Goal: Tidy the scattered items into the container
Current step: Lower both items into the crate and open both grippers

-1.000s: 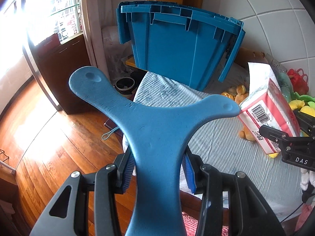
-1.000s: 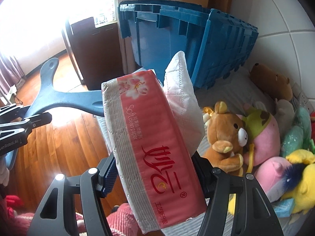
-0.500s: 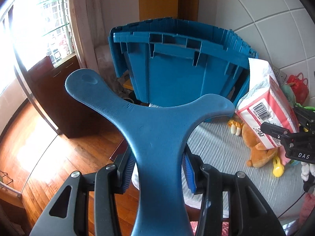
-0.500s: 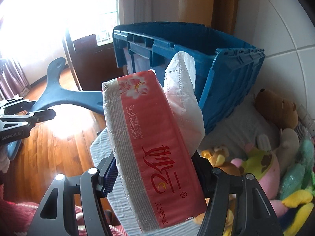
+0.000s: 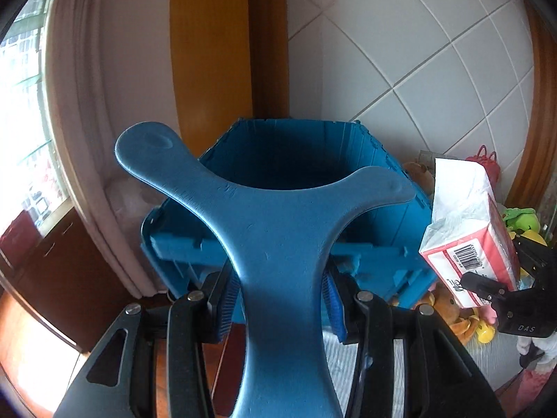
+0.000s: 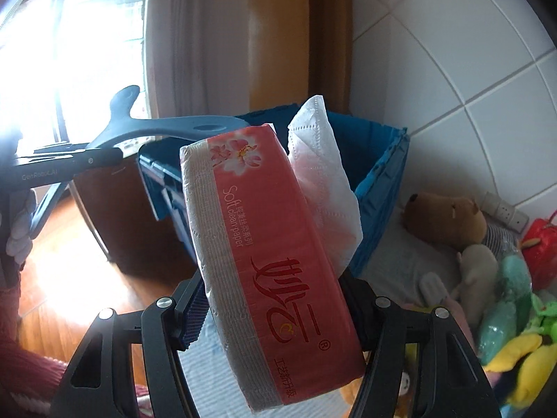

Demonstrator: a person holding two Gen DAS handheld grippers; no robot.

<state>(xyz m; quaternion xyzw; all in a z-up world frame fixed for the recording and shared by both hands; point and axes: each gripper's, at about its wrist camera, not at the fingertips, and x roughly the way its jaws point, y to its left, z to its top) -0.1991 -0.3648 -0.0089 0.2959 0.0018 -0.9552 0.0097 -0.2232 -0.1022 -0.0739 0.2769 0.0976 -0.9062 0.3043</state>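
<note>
1. Two loads in the air at once. My left gripper has its pads pinched on the stem of the blue three-armed toy, and my right gripper is clamped on the flanks of the pink tissue pack.
2. Now the relation that counts: the blue crate lies straight ahead of the left claw and below it. I'm looking down past the toy's fork into the crate's dark open mouth, so I judge the left hand is the nearer one to drop.
3. From the right wrist view the crate sits behind the pack and mostly hidden by it, open top showing just past the pack's far end.
4. The toy's long stem runs along my fingers, away from me, its two arms splayed left and right above the crate's near rim.
5. The pack's long axis points forward and a little left, far end highest, with a loose white tissue sticking up on its right side.
6. The crate stands at the far end of the grey-covered bed, with plush toys piled to its right.
</note>
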